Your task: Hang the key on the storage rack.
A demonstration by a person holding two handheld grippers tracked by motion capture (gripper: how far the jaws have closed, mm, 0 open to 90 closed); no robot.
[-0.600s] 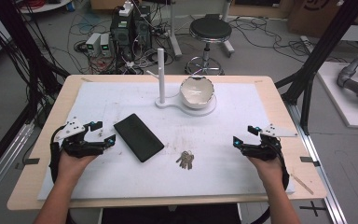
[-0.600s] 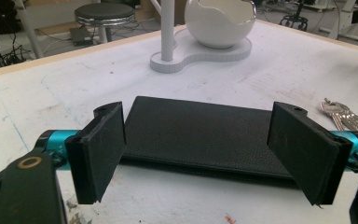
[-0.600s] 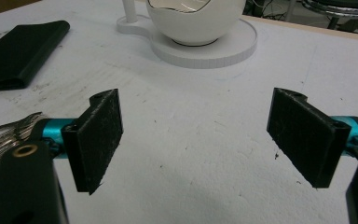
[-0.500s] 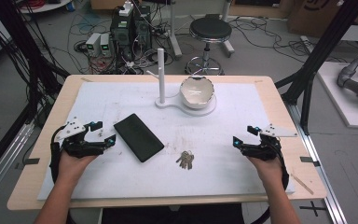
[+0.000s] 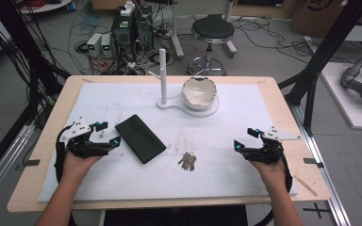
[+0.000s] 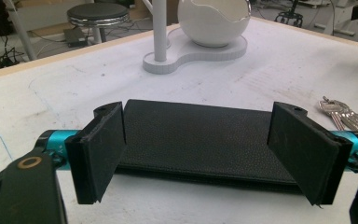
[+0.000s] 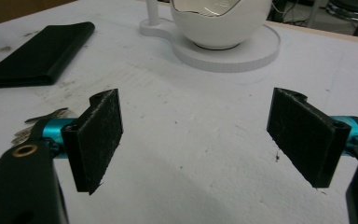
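A black leather wallet [image 5: 140,138] lies flat on the white mat, left of the middle. My left gripper [image 5: 107,133] rests just left of it, open, jaws pointing at the wallet [image 6: 200,140] without touching it. A bunch of keys [image 5: 187,161] lies near the mat's middle front, also seen as keys [image 6: 347,115] at the right of the left gripper view. My right gripper [image 5: 245,139] sits at the right side of the mat, open and empty, well right of the keys. In the right gripper view its jaws [image 7: 196,140] stand wide over bare mat, with the wallet [image 7: 42,53] far left.
A white stand [image 5: 188,104] at the back middle carries an upright post [image 5: 162,75] and a white egg-shaped bowl [image 5: 199,93]. The wooden table edge [image 5: 169,202] runs along the front. A stool [image 5: 212,35] and electronics stand on the floor beyond.
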